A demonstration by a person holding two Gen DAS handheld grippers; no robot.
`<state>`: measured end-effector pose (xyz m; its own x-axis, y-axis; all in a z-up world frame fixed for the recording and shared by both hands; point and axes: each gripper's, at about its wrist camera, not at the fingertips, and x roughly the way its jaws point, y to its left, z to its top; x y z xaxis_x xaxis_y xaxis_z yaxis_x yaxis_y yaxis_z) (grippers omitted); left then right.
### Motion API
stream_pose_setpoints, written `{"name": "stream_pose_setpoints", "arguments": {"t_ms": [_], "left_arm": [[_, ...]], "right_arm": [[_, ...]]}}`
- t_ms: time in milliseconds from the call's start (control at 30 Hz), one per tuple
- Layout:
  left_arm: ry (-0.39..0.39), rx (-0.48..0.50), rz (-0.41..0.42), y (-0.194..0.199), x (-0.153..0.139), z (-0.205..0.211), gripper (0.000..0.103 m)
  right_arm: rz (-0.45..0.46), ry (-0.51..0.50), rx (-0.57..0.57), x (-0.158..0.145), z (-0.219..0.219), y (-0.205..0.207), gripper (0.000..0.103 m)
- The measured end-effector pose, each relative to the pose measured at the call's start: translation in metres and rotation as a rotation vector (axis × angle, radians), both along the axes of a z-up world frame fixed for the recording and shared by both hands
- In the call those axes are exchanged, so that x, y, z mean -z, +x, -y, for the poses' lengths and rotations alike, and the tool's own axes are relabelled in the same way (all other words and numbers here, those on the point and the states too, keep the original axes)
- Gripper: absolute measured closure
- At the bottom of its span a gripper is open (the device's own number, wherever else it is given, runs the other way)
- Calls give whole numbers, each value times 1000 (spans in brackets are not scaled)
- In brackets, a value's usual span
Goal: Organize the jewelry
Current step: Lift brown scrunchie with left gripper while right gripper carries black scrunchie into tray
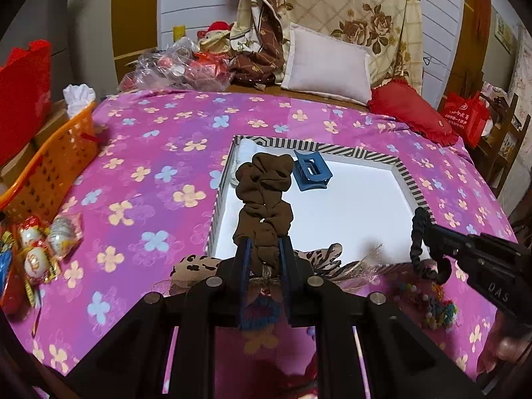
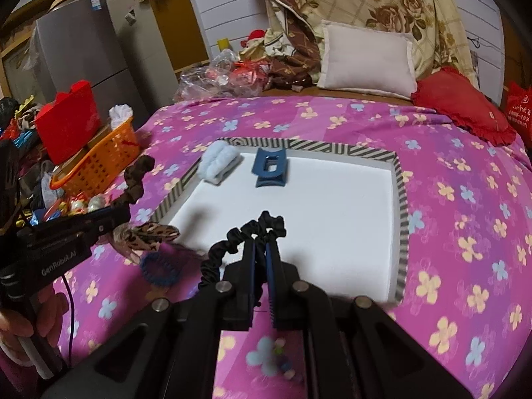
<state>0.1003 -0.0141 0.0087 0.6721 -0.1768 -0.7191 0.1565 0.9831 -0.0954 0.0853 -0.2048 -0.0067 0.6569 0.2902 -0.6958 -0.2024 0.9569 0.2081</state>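
Note:
My left gripper (image 1: 264, 249) is shut on a brown scrunchie (image 1: 264, 193) and holds it up above the near left edge of the striped-rim white tray (image 1: 365, 157). My right gripper (image 2: 262, 242) is shut on a black scrunchie (image 2: 247, 232), over the tray's (image 2: 400, 193) near edge. The black scrunchie also shows in the left wrist view (image 1: 418, 242), and the brown one in the right wrist view (image 2: 134, 179). In the tray lie a blue claw clip (image 2: 271, 168) and a pale blue fluffy clip (image 2: 217, 161). A leopard-print bow (image 2: 146, 234) and a blue hair tie (image 2: 159, 269) lie on the bedspread in front of the tray.
The purple flowered bedspread (image 2: 465, 199) covers the bed. An orange basket (image 1: 50, 163) stands at the left edge, wrapped sweets (image 1: 36, 249) beside it. A colourful beaded piece (image 1: 432, 302) lies near the right gripper. Pillows (image 2: 365, 60) and bags are at the back.

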Motion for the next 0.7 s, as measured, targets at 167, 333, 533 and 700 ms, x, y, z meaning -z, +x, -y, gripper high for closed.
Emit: {"name": "stream_pose_setpoints", "arguments": {"t_ms": [167,333,533,700], "left_arm": [[4,1,-31,23,12,3,82],[14,-9,-68,44,28,4,82],[37,-9,-128,70,48,3,82],[84,-35,-158,88,59,-1,82]], "right_arm": [[-28,-30,10,9,5,29,97],[-51,-70,13,20,6,59,97],[-85,-149,8,34,1,109,97],[-118,-203,-6,50,-3,148,97]]}}
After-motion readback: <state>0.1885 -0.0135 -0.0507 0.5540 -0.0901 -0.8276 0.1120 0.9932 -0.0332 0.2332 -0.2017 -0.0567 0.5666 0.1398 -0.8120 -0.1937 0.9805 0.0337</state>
